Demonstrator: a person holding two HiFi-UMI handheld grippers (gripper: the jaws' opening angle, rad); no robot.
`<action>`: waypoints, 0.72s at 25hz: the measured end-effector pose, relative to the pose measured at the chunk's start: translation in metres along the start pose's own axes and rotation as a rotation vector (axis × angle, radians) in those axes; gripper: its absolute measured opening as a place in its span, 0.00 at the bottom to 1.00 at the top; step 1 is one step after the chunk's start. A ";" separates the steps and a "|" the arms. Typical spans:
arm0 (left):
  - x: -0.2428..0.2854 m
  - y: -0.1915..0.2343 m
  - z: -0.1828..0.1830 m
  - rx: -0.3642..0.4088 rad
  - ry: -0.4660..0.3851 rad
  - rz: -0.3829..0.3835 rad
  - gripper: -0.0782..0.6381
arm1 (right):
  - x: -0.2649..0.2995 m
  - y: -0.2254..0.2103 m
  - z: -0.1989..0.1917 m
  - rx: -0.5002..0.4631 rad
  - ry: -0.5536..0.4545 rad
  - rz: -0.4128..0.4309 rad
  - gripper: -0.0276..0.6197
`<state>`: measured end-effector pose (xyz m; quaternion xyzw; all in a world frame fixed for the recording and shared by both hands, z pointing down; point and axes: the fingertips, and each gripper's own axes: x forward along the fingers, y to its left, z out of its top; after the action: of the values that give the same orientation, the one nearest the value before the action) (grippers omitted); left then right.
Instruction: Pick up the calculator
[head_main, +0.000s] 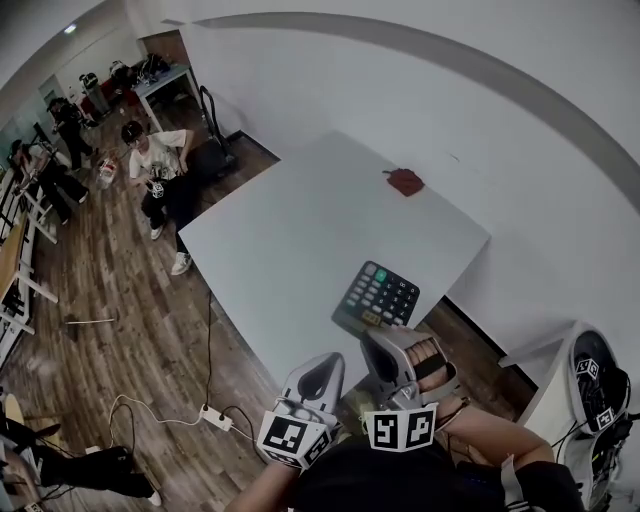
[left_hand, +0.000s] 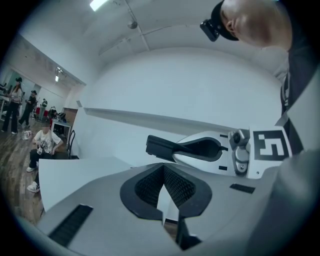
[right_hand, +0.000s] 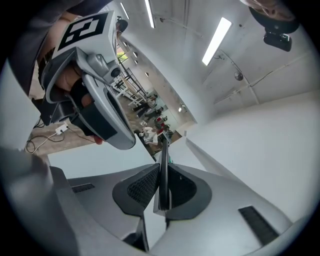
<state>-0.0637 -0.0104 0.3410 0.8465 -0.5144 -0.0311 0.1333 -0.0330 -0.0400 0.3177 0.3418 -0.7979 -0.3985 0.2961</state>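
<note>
The dark calculator (head_main: 378, 295) with green and orange keys hangs tilted above the near edge of the white table (head_main: 300, 225). My right gripper (head_main: 377, 335) is shut on its near end. In the right gripper view the calculator (right_hand: 162, 165) shows edge-on as a thin dark slab between the pads of the right gripper (right_hand: 162, 176). My left gripper (head_main: 322, 368) hovers just left of the right one, shut and holding nothing. In its own view the tips of the left gripper (left_hand: 162, 168) meet with only table behind them.
A small red object (head_main: 404, 181) lies near the table's far right corner. A person (head_main: 160, 172) sits beyond the table's left end, and others stand further back. A power strip (head_main: 215, 417) and cable lie on the wooden floor. White equipment (head_main: 590, 385) stands at the right.
</note>
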 end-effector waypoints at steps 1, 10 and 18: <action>-0.002 -0.001 0.001 0.002 -0.001 0.000 0.12 | -0.003 -0.001 0.004 -0.002 -0.005 -0.003 0.13; -0.004 -0.007 0.008 0.019 -0.023 -0.001 0.12 | -0.010 0.000 0.008 -0.021 -0.007 0.000 0.13; 0.001 -0.004 0.008 0.022 -0.018 -0.001 0.12 | -0.004 0.001 0.005 -0.012 -0.007 0.011 0.13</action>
<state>-0.0609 -0.0106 0.3323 0.8479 -0.5155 -0.0330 0.1192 -0.0347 -0.0340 0.3152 0.3345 -0.7983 -0.4028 0.2976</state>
